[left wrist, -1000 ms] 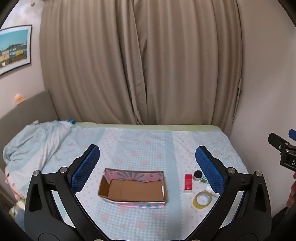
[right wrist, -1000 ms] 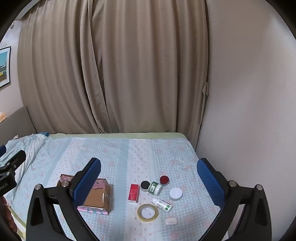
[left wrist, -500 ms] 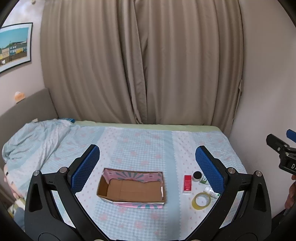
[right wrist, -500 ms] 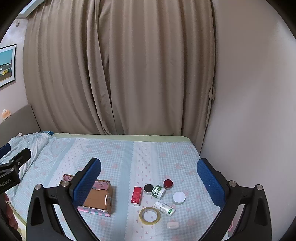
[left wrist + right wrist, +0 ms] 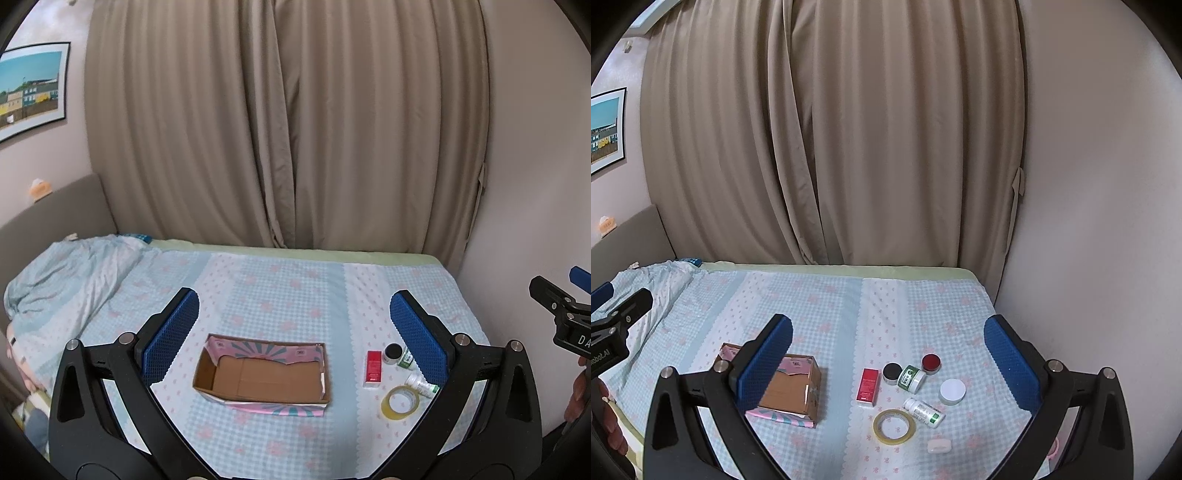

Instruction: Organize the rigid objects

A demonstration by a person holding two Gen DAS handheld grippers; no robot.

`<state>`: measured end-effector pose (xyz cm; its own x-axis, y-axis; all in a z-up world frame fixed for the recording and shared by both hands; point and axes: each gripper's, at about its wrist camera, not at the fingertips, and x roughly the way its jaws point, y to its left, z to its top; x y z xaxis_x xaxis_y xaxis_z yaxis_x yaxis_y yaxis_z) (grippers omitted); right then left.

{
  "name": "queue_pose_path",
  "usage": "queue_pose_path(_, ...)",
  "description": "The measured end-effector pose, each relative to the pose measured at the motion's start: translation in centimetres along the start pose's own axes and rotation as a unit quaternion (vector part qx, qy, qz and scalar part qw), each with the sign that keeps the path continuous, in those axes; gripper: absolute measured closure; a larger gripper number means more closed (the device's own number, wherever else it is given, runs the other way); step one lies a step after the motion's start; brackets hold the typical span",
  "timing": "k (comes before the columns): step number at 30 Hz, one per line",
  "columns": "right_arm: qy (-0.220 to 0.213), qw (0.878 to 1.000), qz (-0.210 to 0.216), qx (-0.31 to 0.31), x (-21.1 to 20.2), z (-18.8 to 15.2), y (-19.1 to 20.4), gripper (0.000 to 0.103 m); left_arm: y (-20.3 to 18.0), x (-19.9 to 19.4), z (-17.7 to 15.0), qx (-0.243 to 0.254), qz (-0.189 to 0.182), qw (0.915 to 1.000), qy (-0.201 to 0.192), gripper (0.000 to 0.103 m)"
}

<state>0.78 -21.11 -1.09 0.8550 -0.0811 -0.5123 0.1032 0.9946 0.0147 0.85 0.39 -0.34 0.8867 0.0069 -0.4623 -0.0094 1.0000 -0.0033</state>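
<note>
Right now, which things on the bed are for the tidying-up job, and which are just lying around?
For the job:
cardboard box
red carton
tape roll
black-lidded jar
green-labelled jar
red-lidded jar
white-lidded jar
white bottle, lying down
small pale block

Just lying about:
crumpled duvet
curtains
framed picture

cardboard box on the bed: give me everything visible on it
The box is a shallow, open-topped cardboard tray: plain brown inside, pink and teal patterned paper on its outer walls and far inner wall, with a torn-looking edge. It is empty. It lies flat on the checked bedsheet, left of the red carton and apart from it. Neither gripper touches it.
</note>
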Motion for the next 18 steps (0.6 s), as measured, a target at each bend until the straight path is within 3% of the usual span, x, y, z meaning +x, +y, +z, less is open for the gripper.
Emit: queue_pose_path(18, -0.015, 1.0, -0.005, 0.016, -0.6, -0.7, -0.9, 0.0, 0.4, -0.6, -0.1, 0.0, -0.01, 0.9999, 0.004, 0.0)
